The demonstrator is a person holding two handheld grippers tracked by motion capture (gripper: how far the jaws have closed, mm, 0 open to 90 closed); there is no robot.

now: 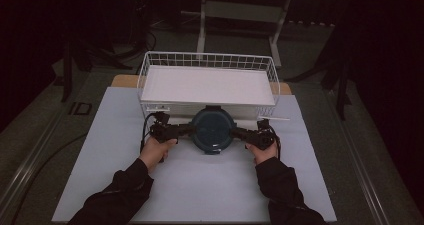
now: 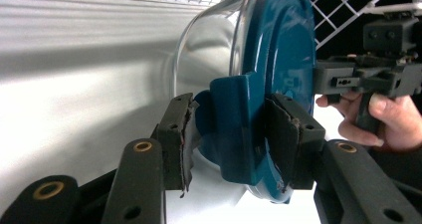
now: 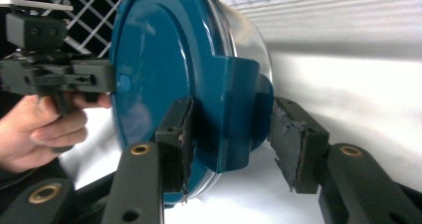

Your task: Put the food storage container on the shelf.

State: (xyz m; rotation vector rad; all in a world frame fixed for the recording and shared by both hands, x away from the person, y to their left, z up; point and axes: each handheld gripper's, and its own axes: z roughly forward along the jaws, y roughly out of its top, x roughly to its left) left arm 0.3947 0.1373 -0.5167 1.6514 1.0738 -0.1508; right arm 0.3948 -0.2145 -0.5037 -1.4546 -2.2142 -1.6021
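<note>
A round glass container [image 1: 212, 146] with a dark teal lid [image 1: 212, 129] stands on the white table just in front of the wire basket. My left gripper [image 1: 192, 130] comes in from the left and my right gripper [image 1: 234, 131] from the right, each at one of the lid's side latch tabs. In the left gripper view my left gripper [image 2: 231, 134] has both pads pressed on the teal tab [image 2: 234, 109]. In the right gripper view my right gripper [image 3: 229, 134] straddles the other tab [image 3: 234, 99]; one pad touches it, and the other pad [image 3: 293, 144] stands slightly off.
A white wire basket [image 1: 207, 56] with a white liner sits right behind the container. The white tabletop [image 1: 200, 185] stretches toward the person, whose dark sleeves come in from below. Dark floor, cables and a stand's legs surround the table.
</note>
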